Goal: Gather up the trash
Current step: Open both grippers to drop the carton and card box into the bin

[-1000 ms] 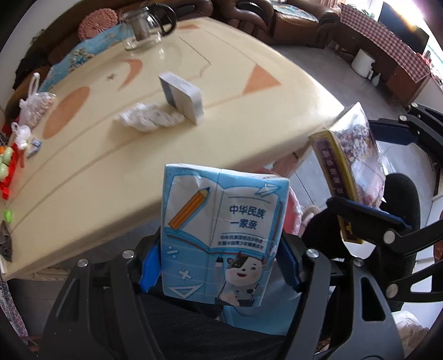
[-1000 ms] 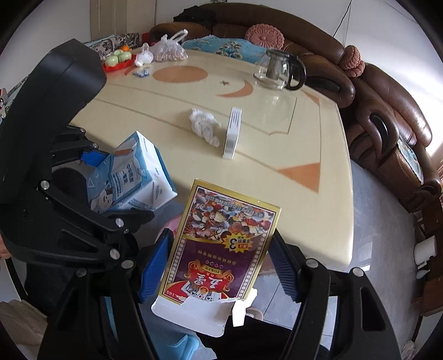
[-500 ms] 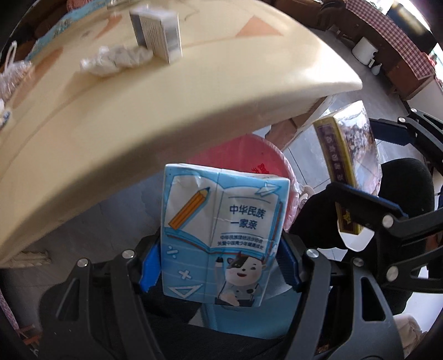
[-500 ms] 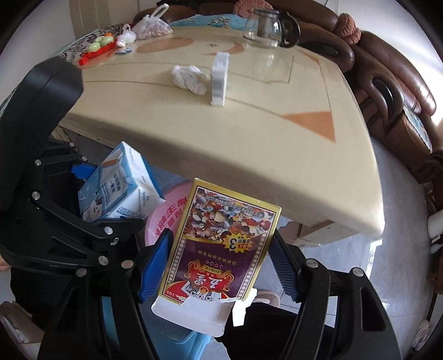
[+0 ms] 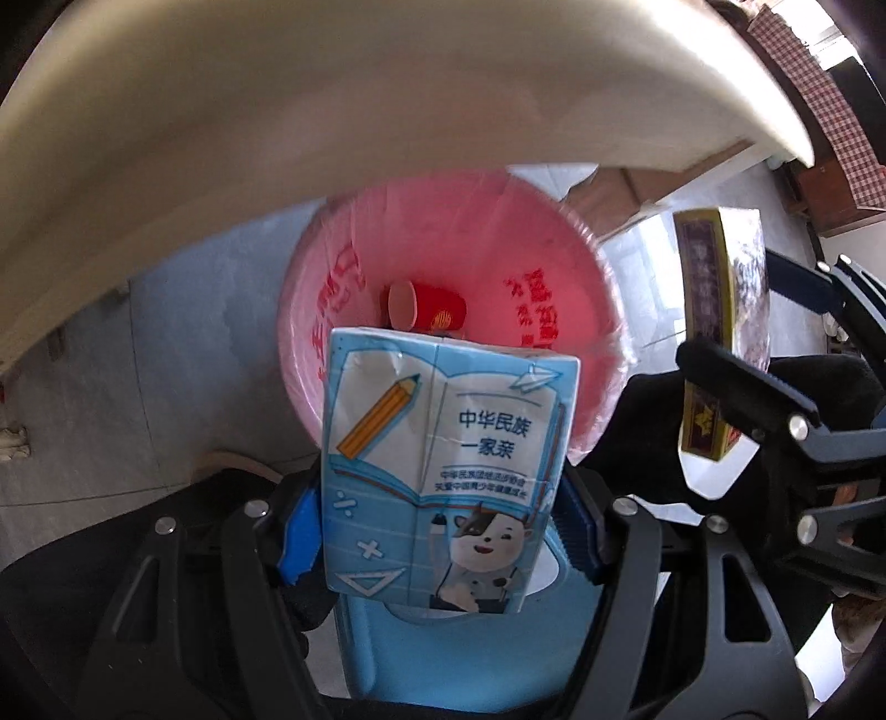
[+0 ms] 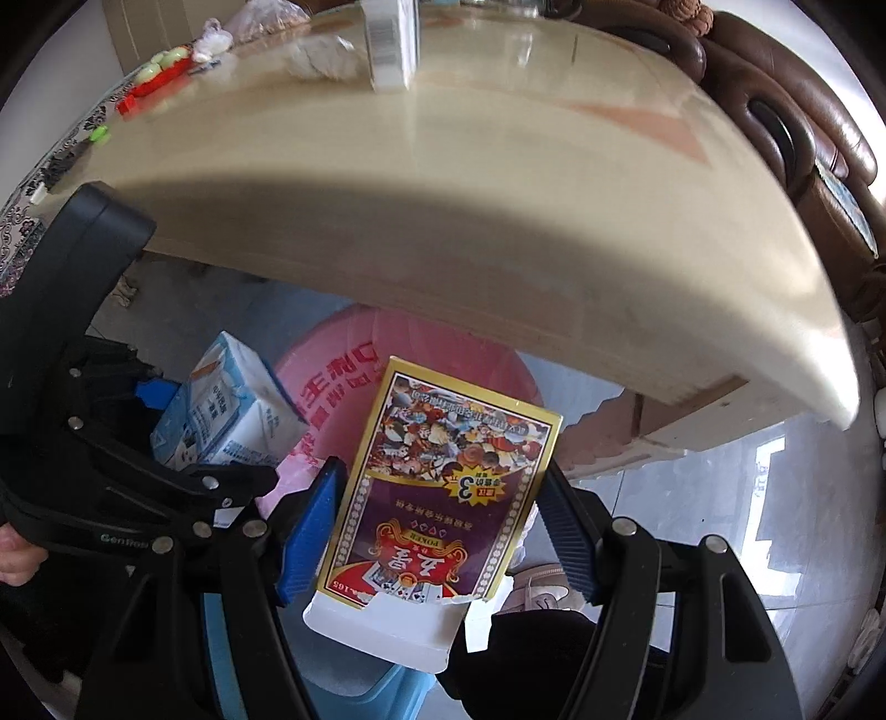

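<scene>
Now the left gripper (image 5: 443,526) is squeezing a blue milk carton (image 5: 446,471) between its blue pads (image 5: 299,537). The carton has a pencil, an open book and a little cartoon cow on it. It is up in the air, just above the near rim of a round bin with a pink bag (image 5: 531,249) in it. The bin stands on the floor, partly under the edge of the cream table (image 5: 332,111). A red paper cup (image 5: 423,304) lies on its side at the bottom of the pink bag.

The right gripper (image 6: 437,531) is clamped on a playing card box (image 6: 443,476) with a gold border and a purple front. The white flap at the near end of the box is torn open. This box is up in the air too, with the pink bag behind it.

Both grippers are side by side and close, pointing down. On the table top sit a small white box (image 6: 390,44) and a crumpled white tissue (image 6: 321,55), just beside each other. A brown sofa (image 6: 803,127) is at the far side of the table.
</scene>
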Action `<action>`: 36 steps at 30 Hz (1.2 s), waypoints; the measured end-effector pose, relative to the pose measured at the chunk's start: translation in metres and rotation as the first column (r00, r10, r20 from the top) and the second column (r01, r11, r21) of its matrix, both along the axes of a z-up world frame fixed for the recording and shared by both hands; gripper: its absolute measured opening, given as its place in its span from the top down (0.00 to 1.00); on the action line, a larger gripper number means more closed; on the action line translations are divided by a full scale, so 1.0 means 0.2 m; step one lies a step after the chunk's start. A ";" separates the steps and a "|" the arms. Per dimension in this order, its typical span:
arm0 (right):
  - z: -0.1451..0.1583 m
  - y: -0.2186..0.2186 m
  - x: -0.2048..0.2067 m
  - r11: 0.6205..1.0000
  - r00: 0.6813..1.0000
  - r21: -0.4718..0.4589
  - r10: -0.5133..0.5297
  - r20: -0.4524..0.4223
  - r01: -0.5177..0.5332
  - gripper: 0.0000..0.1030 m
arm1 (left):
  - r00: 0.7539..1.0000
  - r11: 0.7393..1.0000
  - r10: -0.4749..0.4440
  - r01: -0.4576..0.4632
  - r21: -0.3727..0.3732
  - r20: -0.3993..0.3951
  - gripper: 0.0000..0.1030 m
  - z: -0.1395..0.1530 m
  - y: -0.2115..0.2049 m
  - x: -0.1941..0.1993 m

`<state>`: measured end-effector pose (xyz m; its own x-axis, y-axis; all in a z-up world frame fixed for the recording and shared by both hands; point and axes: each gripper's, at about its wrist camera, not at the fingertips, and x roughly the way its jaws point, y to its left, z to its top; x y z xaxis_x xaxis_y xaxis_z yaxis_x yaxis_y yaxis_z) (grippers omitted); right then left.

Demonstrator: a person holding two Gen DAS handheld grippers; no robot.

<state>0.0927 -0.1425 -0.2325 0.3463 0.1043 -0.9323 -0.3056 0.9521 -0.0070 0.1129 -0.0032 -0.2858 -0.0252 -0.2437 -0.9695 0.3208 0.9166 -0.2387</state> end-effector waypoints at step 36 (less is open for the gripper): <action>-0.48 0.06 0.15 0.997 0.983 -0.010 0.074 -0.165 -0.077 0.21 | 0.949 0.980 0.197 -0.200 0.013 -0.247 0.20 -0.44 0.05 0.18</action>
<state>0.1231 -0.1302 -0.3285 0.1798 0.1088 -0.9777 -0.3748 0.9265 0.0342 0.1488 0.0077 -0.3738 -0.2126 -0.2792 -0.9364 0.0631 0.9524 -0.2983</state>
